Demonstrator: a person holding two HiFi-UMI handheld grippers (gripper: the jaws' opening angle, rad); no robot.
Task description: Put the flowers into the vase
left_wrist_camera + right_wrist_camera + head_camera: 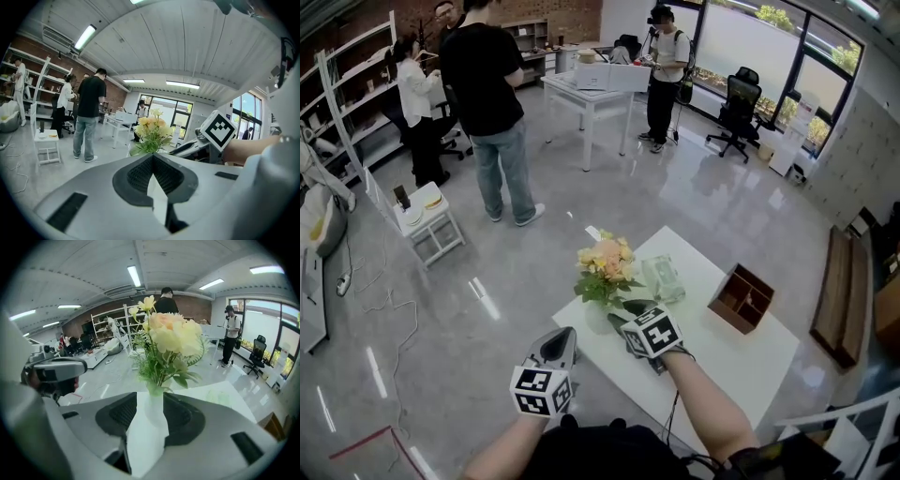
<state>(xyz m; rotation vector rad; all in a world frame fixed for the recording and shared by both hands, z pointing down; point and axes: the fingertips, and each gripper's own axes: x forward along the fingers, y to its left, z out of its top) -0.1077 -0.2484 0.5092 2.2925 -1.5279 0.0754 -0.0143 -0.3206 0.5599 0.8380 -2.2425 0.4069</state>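
Observation:
A bunch of peach and yellow flowers [605,262] stands upright in a pale vase [598,317] at the near left corner of the white table [722,361]. My right gripper [617,323] sits just right of the vase, open. In the right gripper view the vase [154,404] shows in the gap of the right gripper [150,393], pads clear of it, with the flowers [171,333] above. My left gripper [565,336] hovers off the table's near edge, left of the vase, its jaws shut and empty. From the left gripper [152,157] the flowers [151,129] stand ahead.
A crumpled clear wrapper [661,278] lies right of the flowers. An open wooden box [741,298] sits at the table's right edge. A person in black [492,103] stands on the floor beyond, near a small white side table [431,220].

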